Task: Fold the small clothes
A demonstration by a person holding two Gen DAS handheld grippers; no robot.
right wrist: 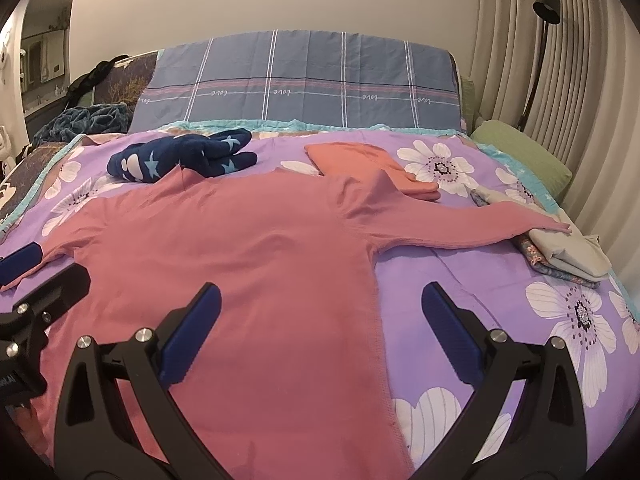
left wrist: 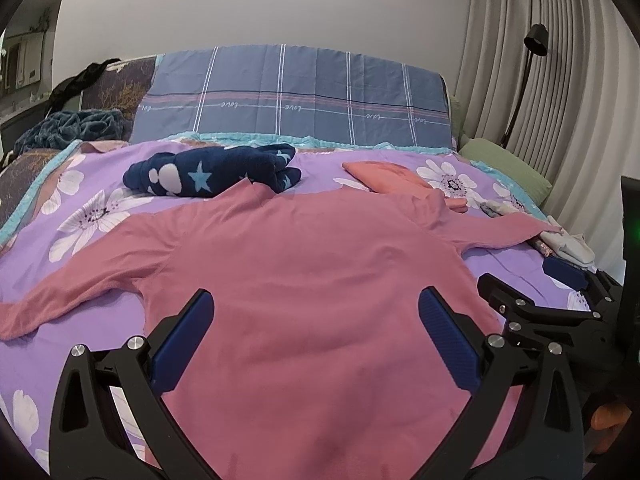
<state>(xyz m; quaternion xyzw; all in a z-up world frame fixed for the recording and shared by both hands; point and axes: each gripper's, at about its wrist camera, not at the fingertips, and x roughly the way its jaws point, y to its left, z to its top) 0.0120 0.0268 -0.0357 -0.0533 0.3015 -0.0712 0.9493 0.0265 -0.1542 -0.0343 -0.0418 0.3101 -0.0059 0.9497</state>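
Observation:
A pink long-sleeved top (left wrist: 304, 280) (right wrist: 240, 264) lies flat on the purple flowered bedspread (left wrist: 96, 216) (right wrist: 472, 280), collar toward the pillows, both sleeves spread out to the sides. My left gripper (left wrist: 316, 308) hovers open over the lower body of the top, nothing between its blue pads. My right gripper (right wrist: 320, 308) is open as well, straddling the top's right side seam near the hem. In the left wrist view the right gripper (left wrist: 532, 284) shows at the right edge; the left gripper's fingers (right wrist: 24, 260) show at the left edge of the right wrist view.
A folded navy star-patterned garment (left wrist: 212, 174) (right wrist: 184, 156) and a folded salmon garment (left wrist: 388, 176) (right wrist: 368, 164) lie beyond the collar. A small stack of folded pale clothes (right wrist: 568, 252) (left wrist: 568, 244) sits under the right sleeve's cuff. Blue plaid pillows (left wrist: 296, 96), a green pillow (right wrist: 524, 156), curtains and a lamp (right wrist: 546, 0) stand behind.

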